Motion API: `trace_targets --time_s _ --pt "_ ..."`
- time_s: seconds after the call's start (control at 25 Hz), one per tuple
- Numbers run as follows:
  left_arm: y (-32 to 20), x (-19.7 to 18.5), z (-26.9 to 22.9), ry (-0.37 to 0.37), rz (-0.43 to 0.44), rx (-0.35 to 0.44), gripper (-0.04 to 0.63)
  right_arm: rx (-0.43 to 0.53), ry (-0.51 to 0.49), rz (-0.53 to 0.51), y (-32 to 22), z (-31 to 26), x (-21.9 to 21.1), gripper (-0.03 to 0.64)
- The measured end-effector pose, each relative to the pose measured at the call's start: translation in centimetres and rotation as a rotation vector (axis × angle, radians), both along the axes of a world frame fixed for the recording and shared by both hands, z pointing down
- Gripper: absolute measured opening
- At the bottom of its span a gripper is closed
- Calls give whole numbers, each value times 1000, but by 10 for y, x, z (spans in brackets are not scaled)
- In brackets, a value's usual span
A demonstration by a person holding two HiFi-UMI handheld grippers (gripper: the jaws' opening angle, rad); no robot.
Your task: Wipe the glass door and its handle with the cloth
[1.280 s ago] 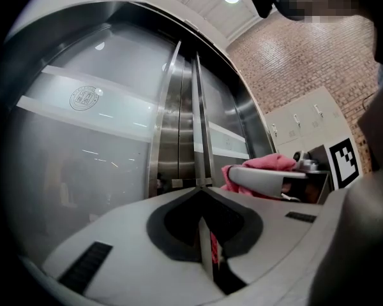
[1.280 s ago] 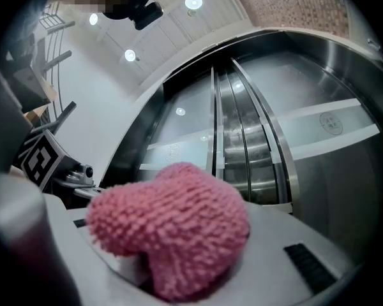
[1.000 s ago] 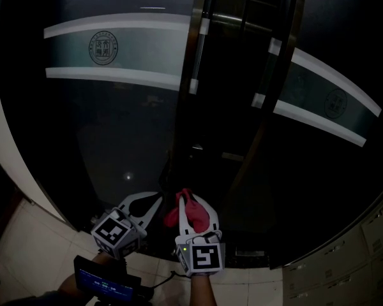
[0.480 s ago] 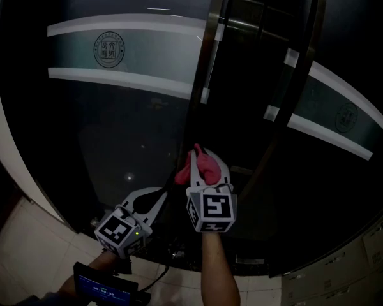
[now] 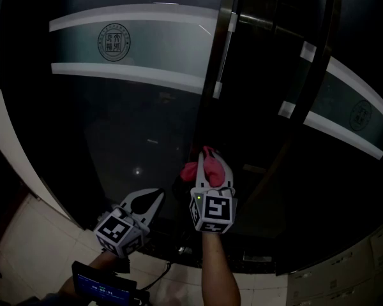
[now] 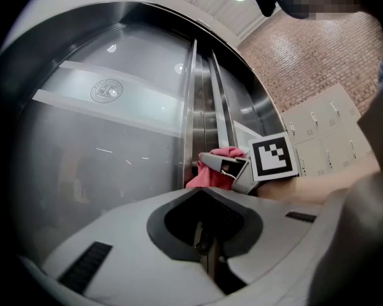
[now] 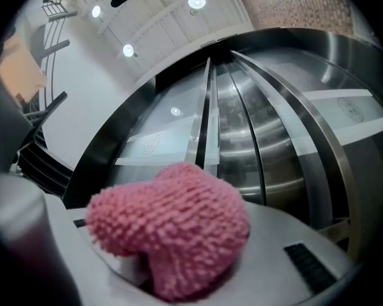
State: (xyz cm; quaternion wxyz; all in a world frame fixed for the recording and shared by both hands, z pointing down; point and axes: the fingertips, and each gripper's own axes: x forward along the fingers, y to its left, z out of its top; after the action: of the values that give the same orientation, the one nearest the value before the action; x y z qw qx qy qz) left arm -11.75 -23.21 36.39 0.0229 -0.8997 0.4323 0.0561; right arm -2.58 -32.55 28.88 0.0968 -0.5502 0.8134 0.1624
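Pink and nubbly, like looped chenille, the cloth (image 7: 172,229) is bunched into a rounded, lobed wad. It is clamped in the jaws of the right gripper (image 5: 210,167), spilling past the tips so that it fills much of the right gripper view. In the head view the right gripper points up at the dark glass door (image 5: 134,132), with the cloth close to the door's metal edge and below the lower end of the tall, vertical steel handle (image 5: 225,43). Whether the cloth actually touches the glass cannot be told.

The left gripper (image 5: 150,200) sits lower and to the left, near the bottom of the door. Its jaws are closed together with nothing between them.

A pale frosted band (image 5: 159,51) runs across the glass, carrying a round emblem (image 5: 114,41). Pale floor tiles (image 5: 32,247) show beneath the door.
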Motion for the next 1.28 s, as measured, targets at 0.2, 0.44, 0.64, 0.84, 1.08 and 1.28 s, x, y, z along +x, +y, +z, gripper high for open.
trace_targets --time_s 0.2,0.44,0.64,0.84,1.08,1.28 --pt "1 2 7 -3 19 -4 17 -55 -38 5 12 44 -4 52" --pt "1 -2 19 -22 19 -17 17 -164 -54 -11 16 101 -21 52" --pt "2 -12 29 -33 3 -48 17 -242 -68 -24 15 141 -37 52" --pt "4 -23 40 -56 -9 -60 17 -343 -47 -46 11 188 -57 52" --pt "10 -30 43 -66 -20 -77 17 -395 -25 -71 9 203 -66 52" --pt "12 -27 41 -64 -7 -54 17 -363 -9 -70 16 192 -61 52"
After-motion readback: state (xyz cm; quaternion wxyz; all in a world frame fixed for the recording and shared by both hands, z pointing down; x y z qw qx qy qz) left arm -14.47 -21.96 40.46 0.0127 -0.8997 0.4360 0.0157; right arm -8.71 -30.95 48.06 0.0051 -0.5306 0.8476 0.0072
